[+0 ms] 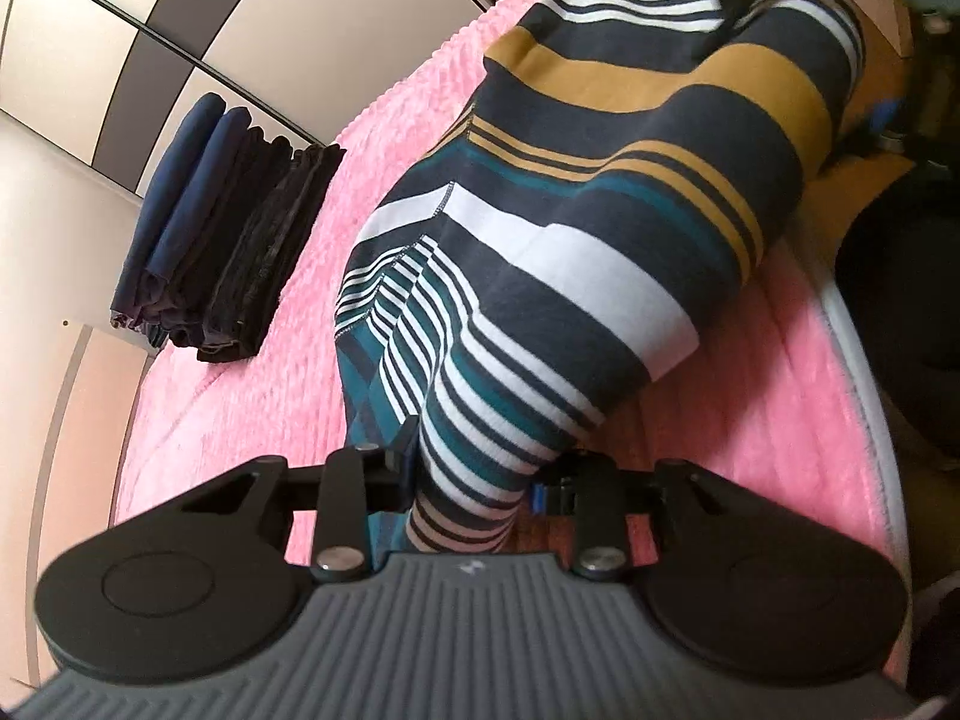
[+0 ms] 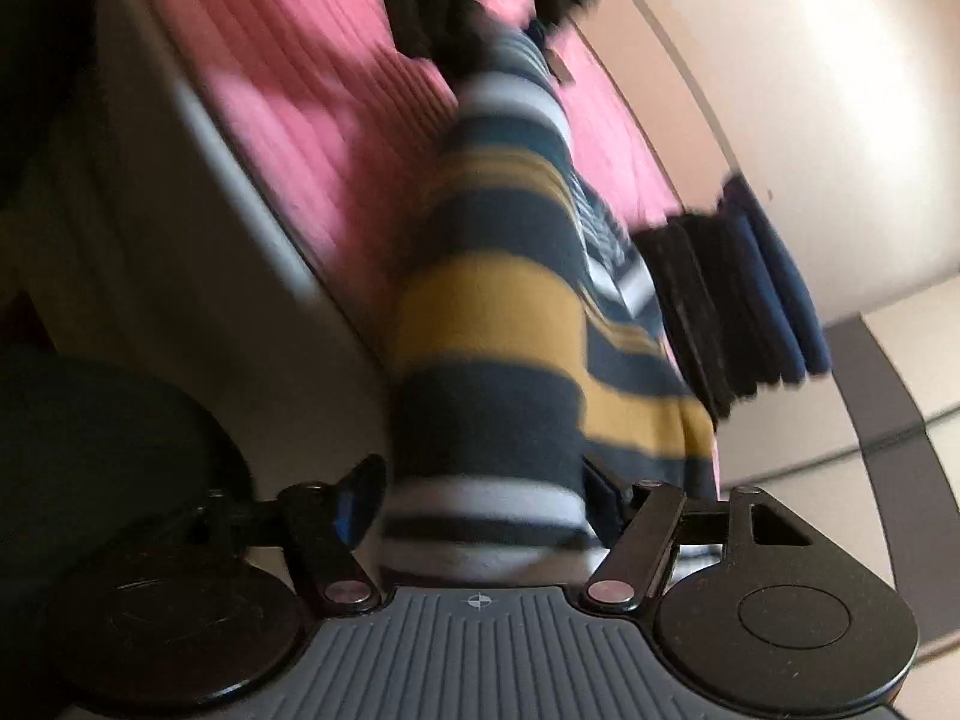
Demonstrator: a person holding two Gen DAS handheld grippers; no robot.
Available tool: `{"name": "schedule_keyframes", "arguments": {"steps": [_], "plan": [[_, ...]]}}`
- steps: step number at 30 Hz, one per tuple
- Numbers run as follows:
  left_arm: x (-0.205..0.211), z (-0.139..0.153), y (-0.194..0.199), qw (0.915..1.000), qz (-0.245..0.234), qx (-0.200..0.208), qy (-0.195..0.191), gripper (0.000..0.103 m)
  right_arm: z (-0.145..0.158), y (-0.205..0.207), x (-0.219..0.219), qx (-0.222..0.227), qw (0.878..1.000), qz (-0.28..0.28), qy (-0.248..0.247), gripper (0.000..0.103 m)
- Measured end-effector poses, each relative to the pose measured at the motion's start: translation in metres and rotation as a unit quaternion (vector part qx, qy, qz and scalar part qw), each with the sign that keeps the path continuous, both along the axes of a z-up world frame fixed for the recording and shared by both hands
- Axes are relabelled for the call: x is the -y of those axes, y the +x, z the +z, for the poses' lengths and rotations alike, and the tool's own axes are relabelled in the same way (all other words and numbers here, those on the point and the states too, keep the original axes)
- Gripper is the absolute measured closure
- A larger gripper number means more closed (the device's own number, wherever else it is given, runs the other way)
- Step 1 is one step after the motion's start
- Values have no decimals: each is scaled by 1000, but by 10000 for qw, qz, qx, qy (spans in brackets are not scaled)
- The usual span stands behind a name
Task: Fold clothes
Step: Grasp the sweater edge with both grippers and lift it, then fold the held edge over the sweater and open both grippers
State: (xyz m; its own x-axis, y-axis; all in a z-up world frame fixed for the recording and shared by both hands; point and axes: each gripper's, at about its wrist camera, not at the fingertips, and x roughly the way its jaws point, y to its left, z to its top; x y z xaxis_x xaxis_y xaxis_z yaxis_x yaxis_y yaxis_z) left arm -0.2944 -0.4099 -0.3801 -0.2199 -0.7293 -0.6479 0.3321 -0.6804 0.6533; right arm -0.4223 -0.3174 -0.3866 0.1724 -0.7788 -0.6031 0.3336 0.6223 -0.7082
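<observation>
Nearest, the left tool [image 1: 474,480] and right tool [image 2: 480,504] each clench an end of the striped garment [image 1: 576,192], stretched above the pink bed cover [image 1: 288,372], beyond which a stack of dark folded clothes [image 1: 222,240] lies before pale wardrobe panels [image 1: 180,18].

Soft, even indoor light. The left wrist view is mostly sharp, with a shadow on the bed [image 1: 252,408] under the shirt [image 1: 570,228]. The right wrist view is motion-blurred throughout. Fisheye bends walls and edges; corners darken.
</observation>
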Motion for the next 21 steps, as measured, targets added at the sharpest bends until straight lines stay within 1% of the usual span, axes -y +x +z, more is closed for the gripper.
{"name": "schedule_keyframes", "arguments": {"steps": [2,3,5,7,9,12,15,17,19,21], "plan": [[-9,4,4,10000,-9,-67,-65,75,25,-15,4,399,9991,42,120,62],[-14,6,6,9999,-12,-104,-100,75,39,-21,7,567,9983,106,97,64],[-17,21,14,9983,196,-519,-165,75,66,-29,20,880,9959,208,23,64],[-10,40,21,9958,366,-820,-190,76,91,-32,45,1159,9929,245,-58,65],[3,56,27,9943,482,-908,-273,76,112,-31,73,1362,9900,320,-186,65],[27,84,44,9916,766,-941,-443,76,138,-17,123,1491,9855,680,-434,65],[31,118,67,9861,1172,-831,-837,77,161,6,153,1602,9778,1161,-684,65],[15,137,80,9819,1370,-569,-1176,77,169,21,159,1759,9703,1454,-807,65],[-13,143,89,9789,1505,-174,-1373,77,163,32,153,1906,9635,1722,-755,65],[-46,131,92,9766,1647,146,-1372,77,137,40,137,1905,9606,1959,-507,65]]}}
